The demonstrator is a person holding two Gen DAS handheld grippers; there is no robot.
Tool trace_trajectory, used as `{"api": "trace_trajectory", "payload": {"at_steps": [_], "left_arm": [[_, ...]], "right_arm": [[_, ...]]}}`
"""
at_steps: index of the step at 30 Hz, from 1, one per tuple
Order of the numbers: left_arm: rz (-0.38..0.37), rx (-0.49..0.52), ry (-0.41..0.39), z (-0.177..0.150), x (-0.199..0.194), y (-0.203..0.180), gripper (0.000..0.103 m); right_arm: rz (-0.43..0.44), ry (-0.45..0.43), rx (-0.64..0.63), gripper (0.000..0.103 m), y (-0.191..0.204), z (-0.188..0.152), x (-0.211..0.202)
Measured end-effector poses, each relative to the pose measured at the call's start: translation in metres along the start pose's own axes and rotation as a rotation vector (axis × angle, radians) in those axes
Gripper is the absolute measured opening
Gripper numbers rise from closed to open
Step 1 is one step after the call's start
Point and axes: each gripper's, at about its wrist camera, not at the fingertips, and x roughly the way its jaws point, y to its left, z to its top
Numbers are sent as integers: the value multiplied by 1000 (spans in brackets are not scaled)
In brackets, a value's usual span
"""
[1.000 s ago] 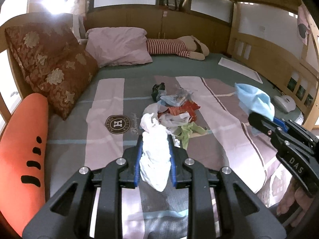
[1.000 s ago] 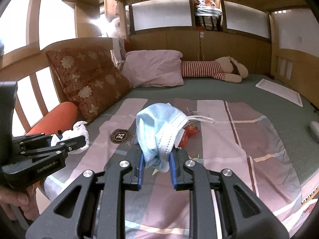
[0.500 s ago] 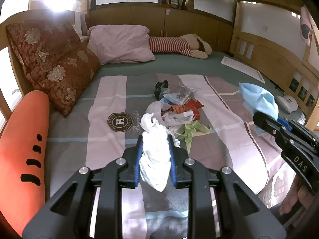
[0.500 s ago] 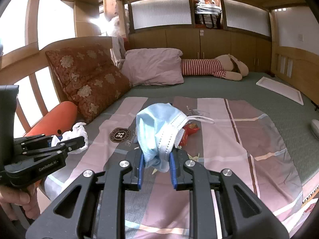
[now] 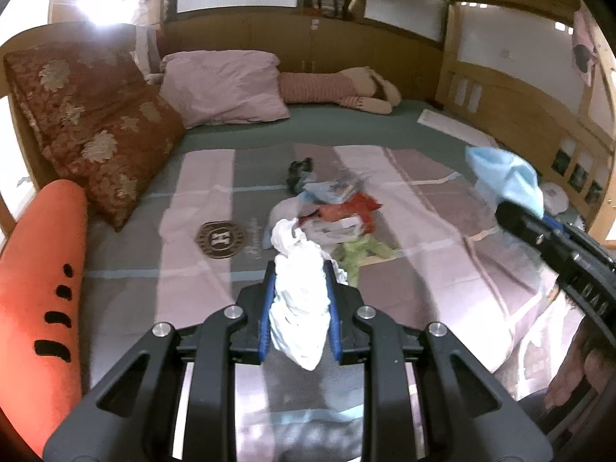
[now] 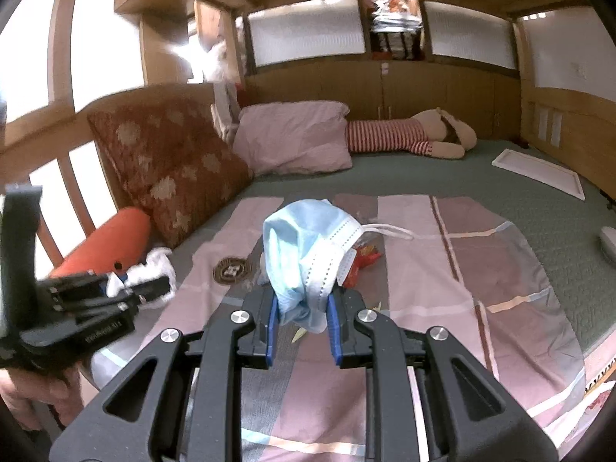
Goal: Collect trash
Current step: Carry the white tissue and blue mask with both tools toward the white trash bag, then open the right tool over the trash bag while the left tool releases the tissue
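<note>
The left gripper (image 5: 299,310), black with blue pads, is clamping a crumpled white tissue wad (image 5: 298,300), which is bulging above and hanging below its fingers. Just ahead of it, a loose pile of trash (image 5: 335,213) is lying on the pink-and-grey striped blanket (image 5: 200,200): red wrappers, green scraps, clear plastic and something dark at the far end. Off to its right, the right gripper (image 6: 302,310) is pinching a light blue pleated face mask (image 6: 304,242), whose white ear loop is trailing out to the right. To the left gripper's left, a long orange carrot-shaped cushion (image 5: 38,288) is leaning by a dark red floral pillow (image 5: 96,123). Farther ahead, a pale pink pillow (image 5: 223,84) and a striped stuffed toy (image 5: 335,90) are lying on the green mattress.
</note>
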Motion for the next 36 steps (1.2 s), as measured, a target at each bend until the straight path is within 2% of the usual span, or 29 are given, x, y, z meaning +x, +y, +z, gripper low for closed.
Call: {"api": "trace_trajectory", "payload": {"at_steps": [3, 6, 9, 10, 15, 19, 21, 23, 24, 25, 26, 27, 28, 29, 31, 34, 36], "left_arm": [[-71, 23, -20, 4, -4, -20, 23], [-180, 85, -31, 3, -7, -56, 23], [-313, 199, -18, -3, -8, -110, 23], [-383, 262, -4, -7, -9, -139, 23], [-621, 457, 48, -30, -22, -239, 23], [-783, 553, 166, -56, -22, -314, 23], [-785, 622, 206, -67, -21, -339, 23], [-805, 610, 232, -65, -18, -348, 27], [-832, 577, 252, -62, -15, -348, 38], [-858, 541, 289, -59, -9, -350, 49], [-855, 521, 303, -58, -4, -351, 74], [-840, 510, 303, -57, -2, -350, 85], [-827, 489, 288, -54, -2, -347, 86], [-823, 469, 266, -50, -2, -341, 88], [-772, 446, 207, -39, -4, -324, 90], [-674, 343, 124, -15, -2, -280, 93], [-564, 262, 65, 0, -1, -246, 96]], "right_arm": [[-35, -43, 13, 21, -24, 0, -45], [-124, -48, 24, 21, -61, -17, -93], [-239, -10, 64, 21, -105, -46, -137], [-275, 5, 78, 22, -117, -56, -148], [-431, 96, 148, 22, -163, -106, -189], [-494, 143, 155, 22, -172, -127, -201], [-513, 153, 153, 22, -177, -129, -205], [-527, 161, 154, 24, -178, -129, -205], [-532, 163, 159, 26, -179, -129, -206], [-539, 165, 164, 34, -180, -128, -206], [-554, 158, 172, 52, -181, -126, -207], [-573, 142, 178, 62, -184, -126, -211], [-600, 101, 187, 78, -184, -124, -219], [-609, 67, 194, 85, -183, -122, -224], [-609, 22, 210, 88, -186, -120, -232], [-565, -17, 243, 88, -184, -109, -228], [-519, -30, 247, 89, -175, -101, -214]]}}
